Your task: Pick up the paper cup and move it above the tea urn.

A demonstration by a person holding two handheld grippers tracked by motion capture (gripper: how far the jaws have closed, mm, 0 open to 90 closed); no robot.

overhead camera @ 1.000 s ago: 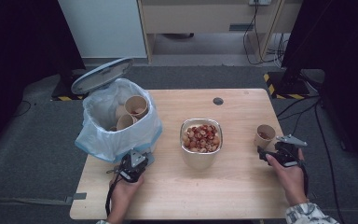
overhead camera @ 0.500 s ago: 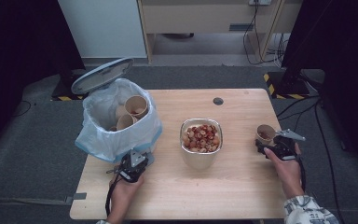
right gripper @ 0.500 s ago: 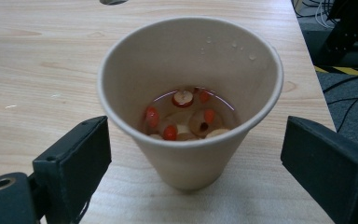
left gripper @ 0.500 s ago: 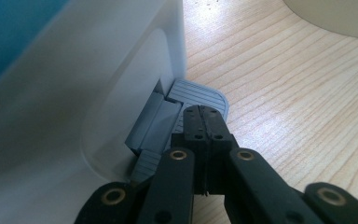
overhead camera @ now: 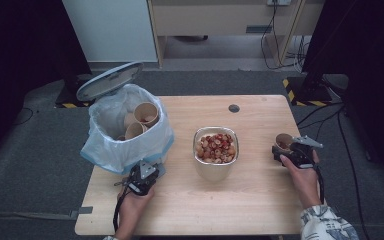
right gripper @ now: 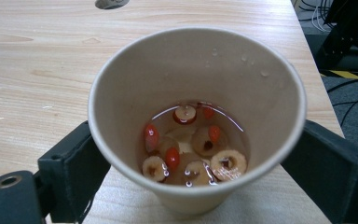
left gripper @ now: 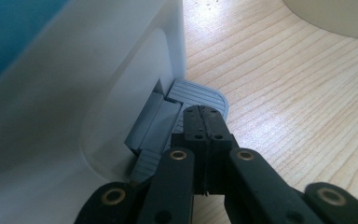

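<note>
A paper cup (overhead camera: 282,141) stands near the table's right edge. The right gripper view looks into the cup (right gripper: 196,116), where red berries and pale slices lie in a little liquid. My right gripper (overhead camera: 282,149) (right gripper: 196,168) has one jaw on each side of the cup. Its jaws have just been closing, and the cup wall shows no dent. My left gripper (overhead camera: 147,172) (left gripper: 204,112) is shut, its tips resting on the grey pedal (left gripper: 200,91) of the bin (overhead camera: 125,142). The bin's lid (overhead camera: 110,80) stands up.
The bin has a pale plastic liner and holds paper cups (overhead camera: 145,114). A metal bowl (overhead camera: 216,150) of red and pale pieces sits mid-table between my hands. A round hole (overhead camera: 234,108) lies near the far edge. The table's right edge is close to the cup.
My right gripper has slid forward and left until its jaws flank the paper cup. My left gripper stays on the pedal, and the lid stays up.
</note>
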